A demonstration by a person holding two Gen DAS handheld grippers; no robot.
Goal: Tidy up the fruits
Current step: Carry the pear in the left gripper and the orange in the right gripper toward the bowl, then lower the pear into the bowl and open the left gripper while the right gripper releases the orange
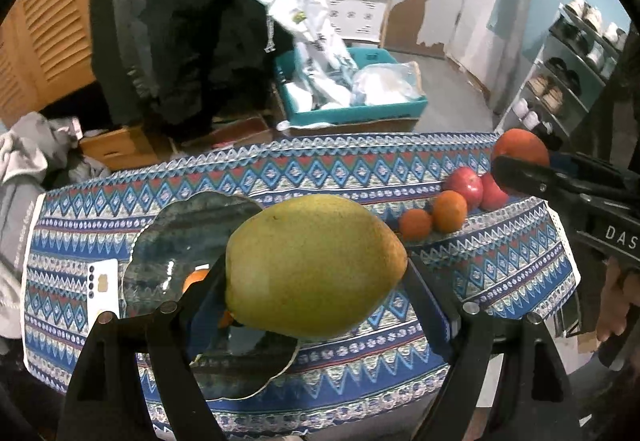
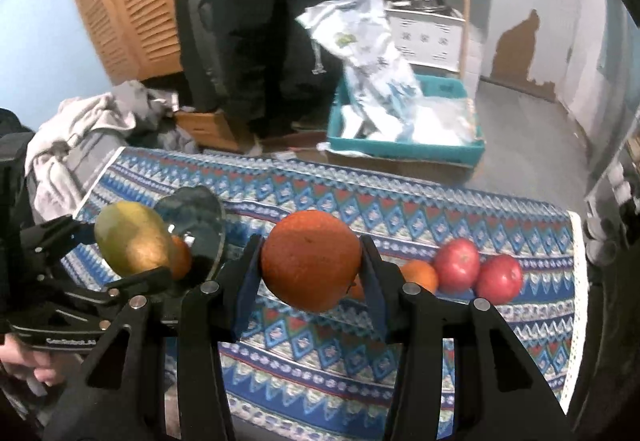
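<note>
My left gripper [image 1: 316, 273] is shut on a large green-yellow mango [image 1: 314, 267], held above a glass plate [image 1: 188, 229] on the patterned tablecloth [image 1: 500, 273]. A small orange [image 1: 195, 278] lies on the plate, partly hidden by the fingers. My right gripper [image 2: 311, 261] is shut on a big orange [image 2: 311, 260], lifted over the cloth. In the right wrist view the mango [image 2: 134, 239] and left gripper [image 2: 132, 253] hang at the left beside the plate [image 2: 196, 219]. Two red apples [image 2: 478, 271] and small oranges [image 2: 420, 275] stay on the cloth at the right.
A white card [image 1: 103, 287] lies left of the plate. A person in dark clothes [image 1: 180, 21] stands beyond the table. A teal crate with bags [image 1: 352, 89], cardboard boxes, a heap of clothes [image 1: 28, 161] and a shoe rack [image 1: 568, 81] surround the table.
</note>
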